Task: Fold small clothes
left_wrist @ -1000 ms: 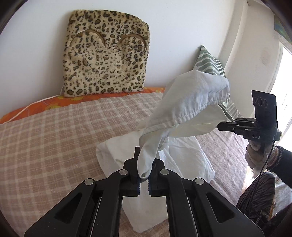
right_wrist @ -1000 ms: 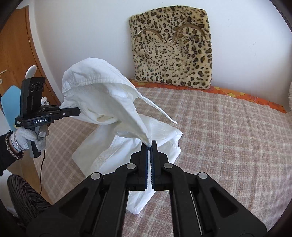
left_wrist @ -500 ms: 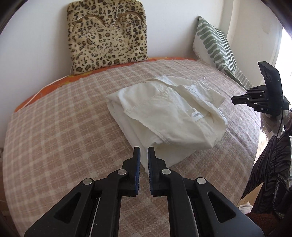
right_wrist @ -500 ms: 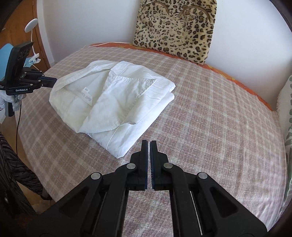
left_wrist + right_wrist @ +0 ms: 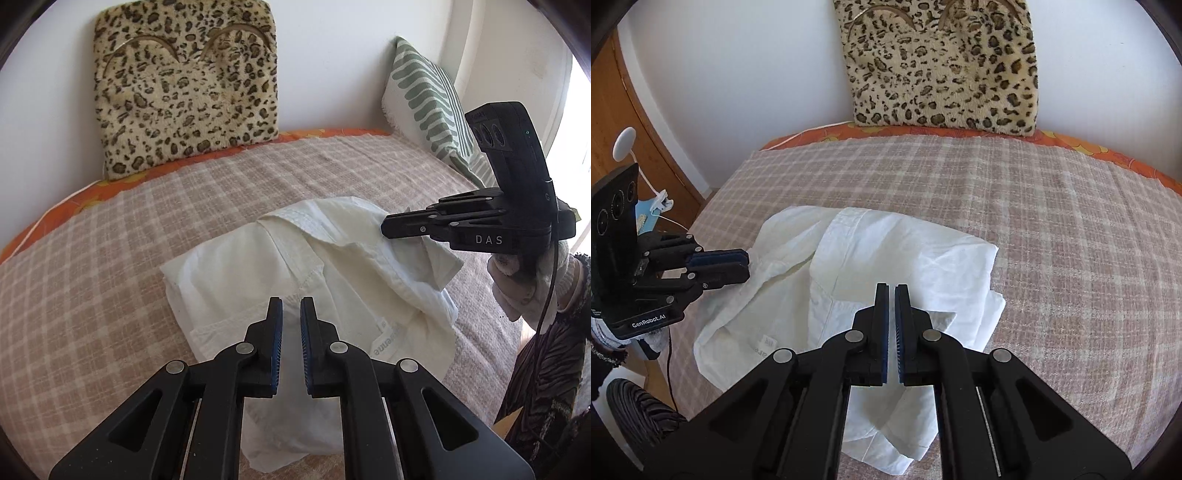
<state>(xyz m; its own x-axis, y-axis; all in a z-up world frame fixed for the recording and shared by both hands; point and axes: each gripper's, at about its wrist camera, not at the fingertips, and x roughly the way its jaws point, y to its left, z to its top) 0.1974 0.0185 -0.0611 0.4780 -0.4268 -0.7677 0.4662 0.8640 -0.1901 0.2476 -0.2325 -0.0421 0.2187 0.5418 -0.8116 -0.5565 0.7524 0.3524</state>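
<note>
A white garment (image 5: 314,280) lies loosely folded on the checked bedspread (image 5: 92,295); it also shows in the right wrist view (image 5: 886,258). My left gripper (image 5: 291,306) hovers over its near edge, jaws slightly apart and empty. In the right wrist view the left gripper (image 5: 744,266) sits at the garment's left edge. My right gripper (image 5: 892,291) is over the garment's middle, jaws nearly together, holding nothing. In the left wrist view the right gripper (image 5: 386,225) is at the garment's right side.
A leopard-print cushion (image 5: 184,85) leans on the wall at the back. A green-striped pillow (image 5: 432,107) stands at the right. A wooden cupboard (image 5: 613,122) and a white lamp (image 5: 624,142) are left of the bed (image 5: 1071,240).
Both grippers held the garment up a second ago. They let it go, it dropped onto the bed, and both grippers have moved back down close to it.
</note>
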